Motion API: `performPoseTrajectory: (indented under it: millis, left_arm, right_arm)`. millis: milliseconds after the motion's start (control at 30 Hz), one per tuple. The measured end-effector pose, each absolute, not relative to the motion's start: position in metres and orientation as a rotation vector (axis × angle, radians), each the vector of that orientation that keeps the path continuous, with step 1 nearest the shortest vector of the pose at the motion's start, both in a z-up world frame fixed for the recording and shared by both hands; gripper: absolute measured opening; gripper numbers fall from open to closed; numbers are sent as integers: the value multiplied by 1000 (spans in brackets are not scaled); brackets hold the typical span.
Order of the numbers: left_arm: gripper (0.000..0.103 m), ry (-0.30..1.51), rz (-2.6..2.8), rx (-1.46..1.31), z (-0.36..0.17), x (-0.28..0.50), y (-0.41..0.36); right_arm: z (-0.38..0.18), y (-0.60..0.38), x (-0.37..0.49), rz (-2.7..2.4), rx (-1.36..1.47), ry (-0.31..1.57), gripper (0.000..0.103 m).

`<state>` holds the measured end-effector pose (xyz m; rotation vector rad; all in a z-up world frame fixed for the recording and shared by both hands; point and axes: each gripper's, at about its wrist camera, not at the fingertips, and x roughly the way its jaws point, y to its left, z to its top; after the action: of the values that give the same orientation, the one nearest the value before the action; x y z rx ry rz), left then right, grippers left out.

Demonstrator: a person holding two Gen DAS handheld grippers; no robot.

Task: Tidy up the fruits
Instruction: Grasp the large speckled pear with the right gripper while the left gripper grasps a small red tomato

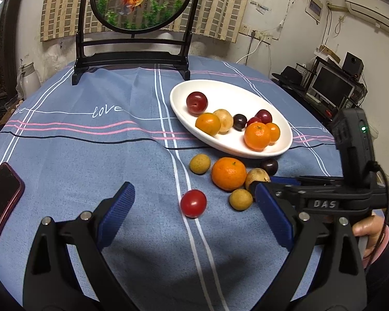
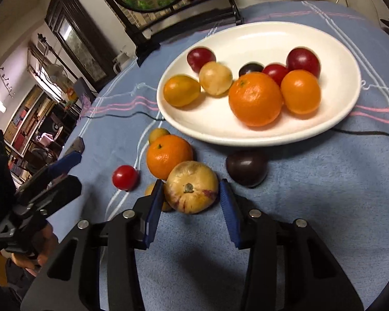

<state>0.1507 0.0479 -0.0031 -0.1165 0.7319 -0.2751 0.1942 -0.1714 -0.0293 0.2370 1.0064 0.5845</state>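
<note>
Tan fruit btwn right gripper pads — contact unclear, smaller fruit half-hidden.

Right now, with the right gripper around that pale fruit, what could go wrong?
1. The pale fruit sits against the orange; the right gripper, its pads not yet pressing, could knock the orange rolling.
2. The fruit is round and may squirt out.
3. The dark plum lies on the way to the plate.
</note>
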Motion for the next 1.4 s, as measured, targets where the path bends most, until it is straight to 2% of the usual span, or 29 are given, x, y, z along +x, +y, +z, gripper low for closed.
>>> performPoseTrajectory:
  millis: [200,367,433,733,867,1100,1200,1400]
  left_arm:
    - [93,748,-304,-96,-6,150,42]
    - [53,809,-351,-47,-17,154,30]
    - [49,839,-349,-42,-23,157,29]
    - [45,869,-323,-65,-30,166,32]
    - [39,868,-299,-70,-31,171,34]
    - [38,872,-256,-15,-35,177,27]
    - [30,883,-236,-27,-38,181,31]
    - [28,886,-238,-43,-39,183,34]
  right_arm:
    - [-19,-183,187,567,242,964,41]
    - [-4,-197,175,557,269,886,41]
    - [-5,-197,175,551,263,888,41]
    - [-5,-193,174,571,255,893,41]
    - [-5,-194,175,564,257,892,41]
    - [-4,-195,174,563,257,890,41]
    - [-4,-195,174,560,259,887,41]
    - [-3,-196,173,560,261,886,41]
